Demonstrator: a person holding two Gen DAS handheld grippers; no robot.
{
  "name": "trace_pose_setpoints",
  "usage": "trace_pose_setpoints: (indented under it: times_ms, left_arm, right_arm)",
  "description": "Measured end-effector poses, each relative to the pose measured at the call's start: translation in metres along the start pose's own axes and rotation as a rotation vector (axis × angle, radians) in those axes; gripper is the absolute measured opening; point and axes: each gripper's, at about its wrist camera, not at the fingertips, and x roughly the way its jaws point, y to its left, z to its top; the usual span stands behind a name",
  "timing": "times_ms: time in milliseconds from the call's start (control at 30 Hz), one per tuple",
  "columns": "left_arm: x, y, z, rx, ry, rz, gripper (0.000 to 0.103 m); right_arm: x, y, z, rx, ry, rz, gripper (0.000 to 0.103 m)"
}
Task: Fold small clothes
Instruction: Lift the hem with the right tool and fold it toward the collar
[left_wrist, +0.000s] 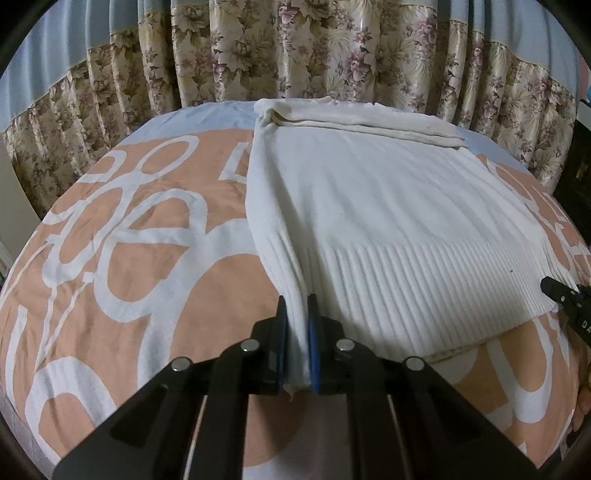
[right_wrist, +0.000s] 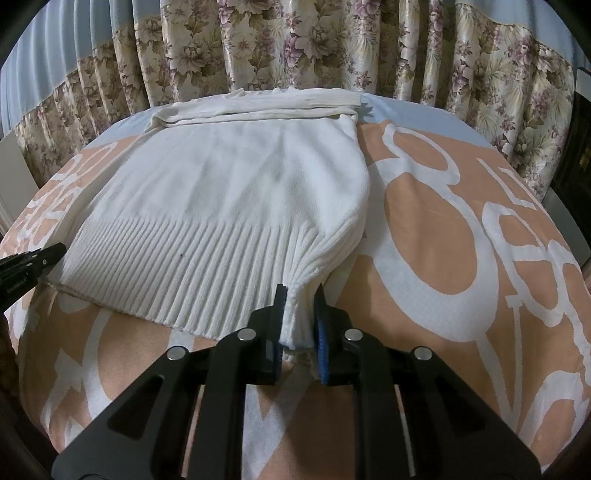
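Observation:
A white knit sweater (left_wrist: 388, 206) lies flat on the bed, ribbed hem toward me, sleeves folded across its far end. My left gripper (left_wrist: 296, 301) is shut on the hem's near left corner. My right gripper (right_wrist: 301, 291) is shut on the hem's near right corner of the sweater (right_wrist: 229, 192). The right gripper's tip (left_wrist: 554, 291) shows at the right edge of the left wrist view. The left gripper's tip (right_wrist: 48, 254) shows at the left edge of the right wrist view.
The bed cover (left_wrist: 129, 258) is peach with large white shapes and also shows in the right wrist view (right_wrist: 461, 240). Floral curtains (left_wrist: 295, 48) hang close behind the bed. A dark piece of furniture (left_wrist: 580, 173) stands at the far right.

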Motion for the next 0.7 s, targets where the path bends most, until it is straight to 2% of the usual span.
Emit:
trace_pose_setpoints:
  times_ms: [367,700]
  left_arm:
    - [-0.019,0.012,0.007,0.004,-0.030,0.008,0.010]
    - [-0.058,0.018,0.010,0.021,-0.062,-0.004,0.009]
  right_arm:
    - [-0.016,-0.006,0.000,0.056,-0.047,0.037,0.012]
    - [-0.060,0.000,0.003,0.045,-0.115,0.064,0.011]
